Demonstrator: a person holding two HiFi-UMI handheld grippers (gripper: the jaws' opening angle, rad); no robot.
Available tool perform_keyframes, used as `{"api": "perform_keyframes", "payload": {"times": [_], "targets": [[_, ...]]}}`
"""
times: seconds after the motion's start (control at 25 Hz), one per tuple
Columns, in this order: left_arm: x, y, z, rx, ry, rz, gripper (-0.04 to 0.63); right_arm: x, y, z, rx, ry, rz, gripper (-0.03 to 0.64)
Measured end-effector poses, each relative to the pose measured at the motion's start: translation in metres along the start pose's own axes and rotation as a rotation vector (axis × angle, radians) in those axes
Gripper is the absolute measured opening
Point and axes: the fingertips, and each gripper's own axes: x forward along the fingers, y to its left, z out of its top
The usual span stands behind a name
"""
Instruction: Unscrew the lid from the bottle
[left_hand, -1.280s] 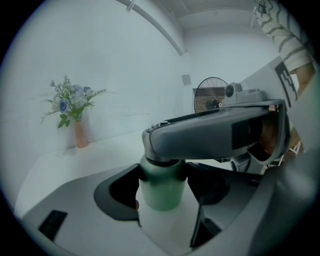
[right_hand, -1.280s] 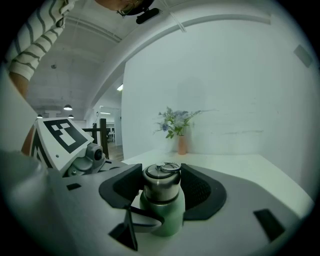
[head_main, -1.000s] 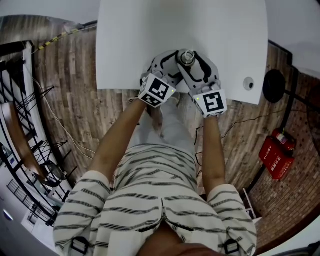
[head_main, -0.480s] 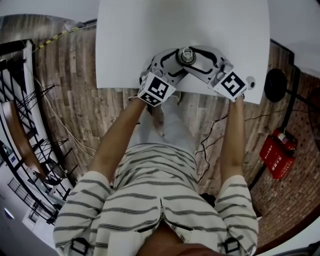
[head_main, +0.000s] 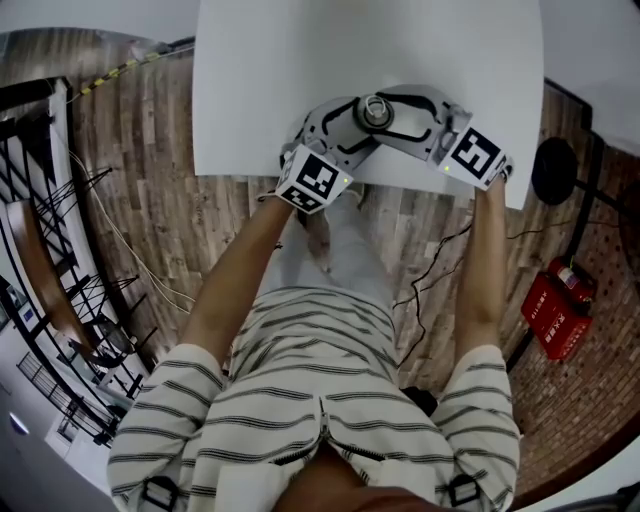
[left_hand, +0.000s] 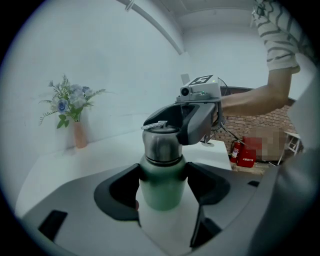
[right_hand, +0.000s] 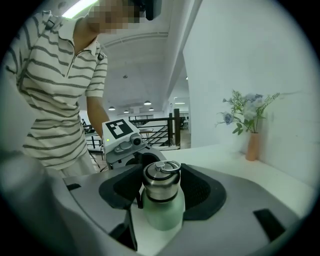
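Note:
A green bottle (left_hand: 160, 192) with a steel lid (left_hand: 161, 142) stands near the front edge of the white table (head_main: 300, 70). My left gripper (left_hand: 161, 180) is shut on the green body, with a pad against each side. My right gripper (right_hand: 161, 192) is shut on the ringed steel lid (right_hand: 161, 186), above the green body (right_hand: 162, 212). From above, the lid (head_main: 375, 111) shows between both sets of jaws. The left gripper (head_main: 362, 120) comes in from the lower left. The right gripper (head_main: 385, 108) comes in from the right, its marker cube over the table's right corner.
A vase of blue flowers (left_hand: 75, 117) stands farther back on the table, also in the right gripper view (right_hand: 251, 135). The table's front edge runs just under the grippers. A red fire extinguisher (head_main: 555, 310) and a black round base (head_main: 555, 170) are on the wood floor at right.
The right gripper has swung around the lid from straight in front of the person out to the right, staying shut on it. The left gripper and the bottle have stayed in place.

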Motion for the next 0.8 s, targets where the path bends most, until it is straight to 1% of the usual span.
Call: {"api": "perform_keyframes", "payload": {"times": [0.16,0.24,0.32,0.4,0.48,0.52,0.56,0.6,0.72,0.8], "targets": [[-0.001,0.0,0.0,0.001,0.0,-0.003,0.299,-0.001,0.0,0.006,0.004,-0.004,-0.026,0.251],[-0.001,0.001,0.0,0.001,0.0,-0.001,0.299,-0.008,-0.002,0.018,0.023,-0.063,-0.084,0.265],[0.0,0.002,-0.001,0.001,0.001,0.002,0.299,-0.016,-0.007,0.029,0.042,-0.133,-0.195,0.274],[0.0,0.002,-0.001,0.0,0.0,0.002,0.299,-0.023,-0.011,0.032,0.059,-0.176,-0.348,0.294],[0.0,0.002,-0.001,0.0,0.0,0.002,0.299,-0.029,-0.014,0.03,0.091,-0.195,-0.515,0.306],[-0.001,0.001,-0.001,0.0,0.0,0.003,0.299,-0.032,-0.014,0.029,0.119,-0.207,-0.587,0.3],[0.0,0.001,-0.001,0.0,0.0,0.003,0.299,-0.033,-0.012,0.027,0.151,-0.221,-0.642,0.28],[0.0,0.001,0.0,-0.001,0.001,0.004,0.299,-0.034,-0.01,0.026,0.18,-0.232,-0.679,0.255],[0.003,0.002,0.0,-0.002,0.0,0.005,0.299,-0.026,-0.005,0.017,0.223,-0.218,-0.764,0.289],[0.003,0.002,0.0,-0.002,0.001,0.007,0.299,-0.021,-0.007,0.011,0.237,-0.189,-0.831,0.293]]}}
